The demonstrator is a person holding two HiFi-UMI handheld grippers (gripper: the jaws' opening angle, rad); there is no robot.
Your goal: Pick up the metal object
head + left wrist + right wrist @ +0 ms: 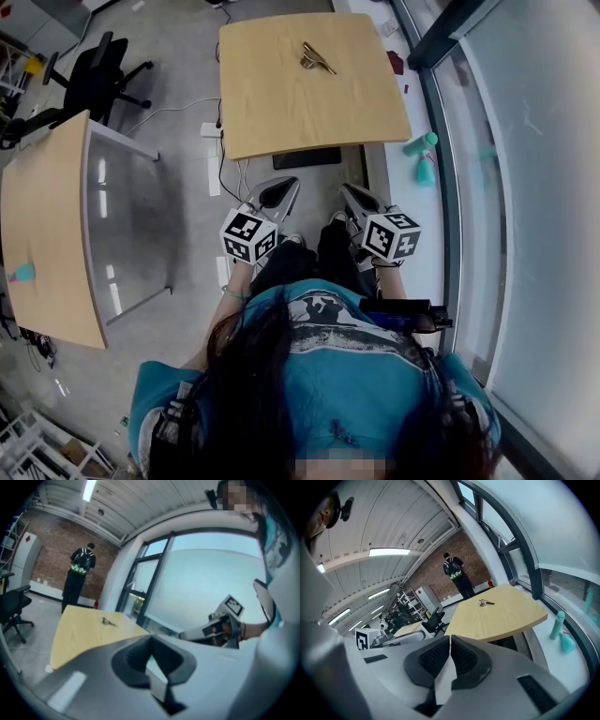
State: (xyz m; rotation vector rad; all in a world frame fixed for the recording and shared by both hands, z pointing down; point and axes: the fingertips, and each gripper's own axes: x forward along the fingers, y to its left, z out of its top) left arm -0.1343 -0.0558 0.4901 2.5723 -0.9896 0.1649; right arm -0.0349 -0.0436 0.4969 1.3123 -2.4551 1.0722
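The metal object (pixel 317 58), a small shiny clip-like piece, lies on the far half of a light wooden table (pixel 281 112). Both grippers are held short of the table's near edge, over the floor, and point toward it. My left gripper (pixel 279 190) is shut with nothing in it, and my right gripper (pixel 353 196) beside it also has its pads together and is empty. In the left gripper view the metal object (pixel 108 621) sits far beyond the closed left gripper (pixel 151 654). In the right gripper view the metal object (pixel 486 603) lies well ahead of the right gripper (pixel 450 654).
A second wooden table (pixel 47 234) with a glass side panel stands to the left. A black office chair (pixel 98 75) is behind it. Teal bottles (pixel 422 155) stand on the window sill at the right. A power strip and cables (pixel 212 131) lie on the floor. A person (pixel 454 573) stands far off.
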